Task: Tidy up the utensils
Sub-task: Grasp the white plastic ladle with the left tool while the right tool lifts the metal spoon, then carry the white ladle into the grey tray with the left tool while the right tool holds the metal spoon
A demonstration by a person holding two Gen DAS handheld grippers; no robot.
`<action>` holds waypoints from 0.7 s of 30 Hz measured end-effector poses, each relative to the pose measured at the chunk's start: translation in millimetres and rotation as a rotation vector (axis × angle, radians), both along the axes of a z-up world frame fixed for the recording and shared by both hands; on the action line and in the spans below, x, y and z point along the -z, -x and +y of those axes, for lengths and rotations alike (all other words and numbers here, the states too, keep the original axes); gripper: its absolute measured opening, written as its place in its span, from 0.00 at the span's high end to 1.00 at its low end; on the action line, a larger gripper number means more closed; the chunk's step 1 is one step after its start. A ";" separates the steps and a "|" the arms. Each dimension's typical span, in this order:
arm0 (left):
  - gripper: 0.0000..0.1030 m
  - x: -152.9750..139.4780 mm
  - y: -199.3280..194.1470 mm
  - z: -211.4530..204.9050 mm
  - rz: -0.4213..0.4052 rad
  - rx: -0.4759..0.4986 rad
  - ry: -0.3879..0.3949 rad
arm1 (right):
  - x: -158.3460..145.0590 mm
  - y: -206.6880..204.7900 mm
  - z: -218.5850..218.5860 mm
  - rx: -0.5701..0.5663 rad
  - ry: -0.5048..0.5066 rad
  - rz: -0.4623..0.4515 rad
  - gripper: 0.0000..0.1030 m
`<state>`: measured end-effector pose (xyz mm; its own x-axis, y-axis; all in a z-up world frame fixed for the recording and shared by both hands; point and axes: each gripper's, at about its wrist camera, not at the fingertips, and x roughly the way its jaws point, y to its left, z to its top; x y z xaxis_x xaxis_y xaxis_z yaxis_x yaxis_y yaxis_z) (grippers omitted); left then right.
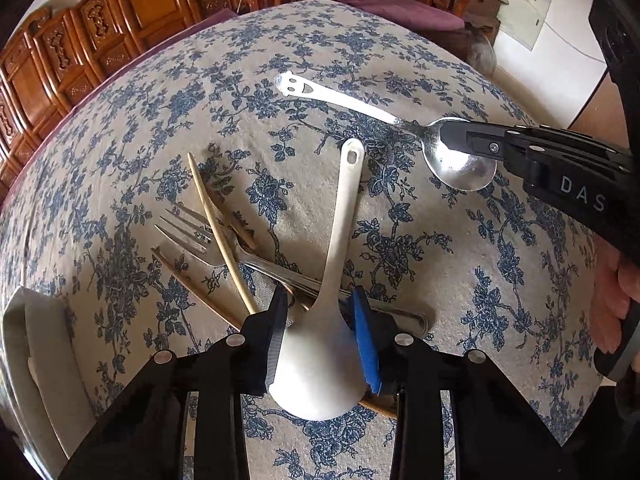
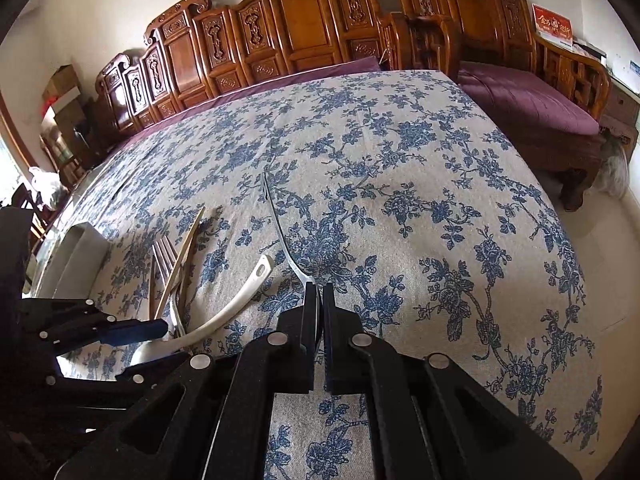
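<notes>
The left claw [image 1: 320, 328] straddles the bowl end of the white ladle spoon [image 1: 326, 320], one black pad on its left flank and the blue pad [image 1: 366, 344] on its right; both look pressed against it, so it seems to be gripping the spoon, though the pinch sits low on the wide, rounded part. The spoon's handle runs toward 12 o'clock and crosses over the steel fork [image 1: 224, 248] and the wooden chopsticks [image 1: 218, 224], which lie tangled at about 10 o'clock from the claw on the flowered desk [image 1: 480, 280].

To lift well, I judge it best to raise the white spoon straight up and slowly, since its handle rests on the fork's shaft and could drag the fork or flick a chopstick. A grip nearer the neck would slip less than one on the curved bowl.

The right claw [image 2: 318, 304] is closed on the bowl of the metal spoon [image 1: 460, 160], whose handle end, cut with a smiling face, points to 10 o'clock. From the right wrist the bowl sits edge-on between the pads, so the hold is thin; keeping it level should stop it swivelling.

A pale tray [image 1: 36, 340] shows at the left edge, at 9 o'clock, likely the destination.

Readable writing: "DAS" in pale letters on the right claw's body. The red calendar [image 2: 554, 26] and wall notices are too small to read.
</notes>
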<state>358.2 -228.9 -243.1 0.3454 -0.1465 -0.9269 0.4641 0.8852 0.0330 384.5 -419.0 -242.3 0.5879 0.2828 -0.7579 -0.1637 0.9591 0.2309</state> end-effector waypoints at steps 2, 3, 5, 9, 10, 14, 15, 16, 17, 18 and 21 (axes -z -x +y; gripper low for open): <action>0.77 -0.5 -1.7 -1.2 0.011 0.002 0.002 | -0.9 -0.1 0.9 -0.003 -0.002 -0.002 0.96; 0.80 -0.8 -0.9 -2.1 0.014 0.008 -0.001 | -1.3 -0.2 0.9 -0.003 -0.003 -0.003 0.96; 0.83 -1.1 1.3 -5.4 0.007 0.020 -0.026 | -1.8 -0.3 0.7 -0.002 -0.007 -0.003 0.96; 0.91 -3.1 5.5 -9.6 -0.008 0.039 -0.043 | -3.2 -0.8 1.2 -0.004 -0.010 -0.006 0.96; 0.91 -3.6 5.7 -9.1 -0.009 0.040 -0.041 | -3.6 -1.0 1.3 -0.005 -0.010 -0.007 0.96; 0.92 -8.5 9.8 -4.9 -0.032 0.035 -0.033 | -6.5 -0.6 4.2 -0.011 -0.008 -0.014 0.96; 0.92 -11.0 11.0 -2.7 -0.038 0.032 -0.027 | -7.1 -0.4 5.3 -0.013 -0.006 -0.015 0.96; 0.92 -13.2 11.5 -0.9 -0.042 0.029 -0.021 | -7.6 -0.1 6.7 -0.014 -0.002 -0.016 0.96; 0.92 -16.8 12.6 1.8 -0.050 0.024 -0.013 | -8.3 0.4 8.0 -0.016 0.001 -0.017 0.96; 0.92 -20.8 13.7 4.5 -0.060 0.019 -0.006 | -8.9 0.6 9.1 -0.018 0.003 -0.019 0.96; 0.92 -31.8 15.3 12.2 -0.082 0.006 0.013 | -10.5 0.5 12.4 -0.020 0.006 -0.019 0.96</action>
